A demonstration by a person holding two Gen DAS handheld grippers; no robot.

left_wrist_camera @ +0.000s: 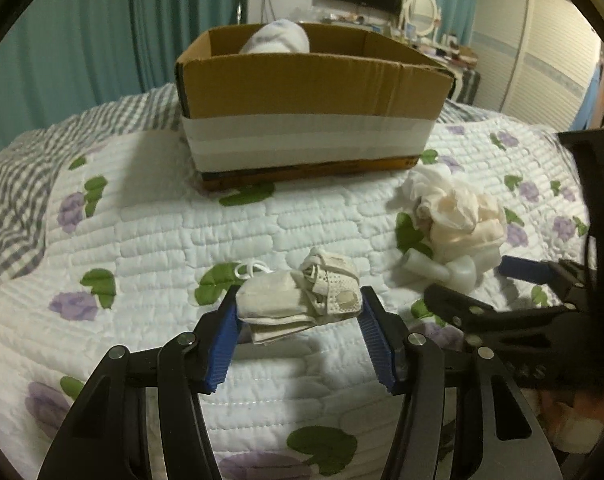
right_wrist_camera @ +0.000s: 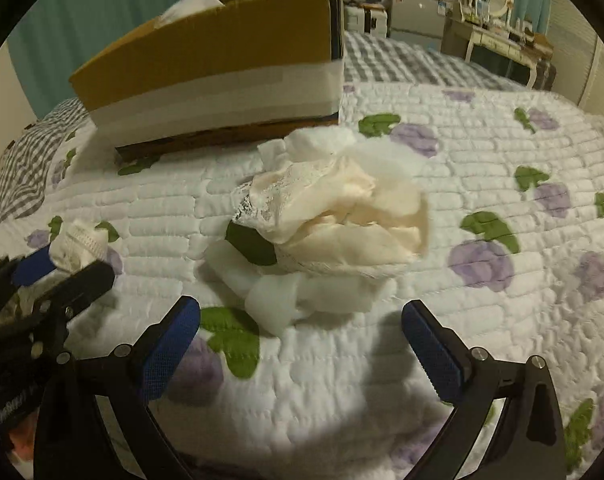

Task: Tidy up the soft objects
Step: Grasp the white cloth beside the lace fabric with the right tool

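The left claw is clenched on a small bundle of off-white cloth, which sits between its two blue pads; the left pad presses the plain folded part and the right pad touches the part with small holes and a round patch. The bundle is raised a little above the bed quilt, and a thin white loop sticks out at its far side. The right claw is released, its two blue pads stand wide apart and nothing is between them. Just in front of it, on the quilt, lies a crumpled heap of cream cloth with a lace edge, and some white soft pieces are under it and behind it. In the left wrist view this same heap is to the right of the bundle, near but not touching, and the right claw shows at the right edge beside the heap. In the right wrist view the left claw with its bundle shows at the left edge. Farther back on the quilt stands an open cardboard box with a wide white band around its lower part. One rounded white soft thing rises above the box rim at the far left side inside. The quilt is white with purple flowers and green leaves, and a grey checked cover lies at its left side. Behind the bed hang teal curtains.
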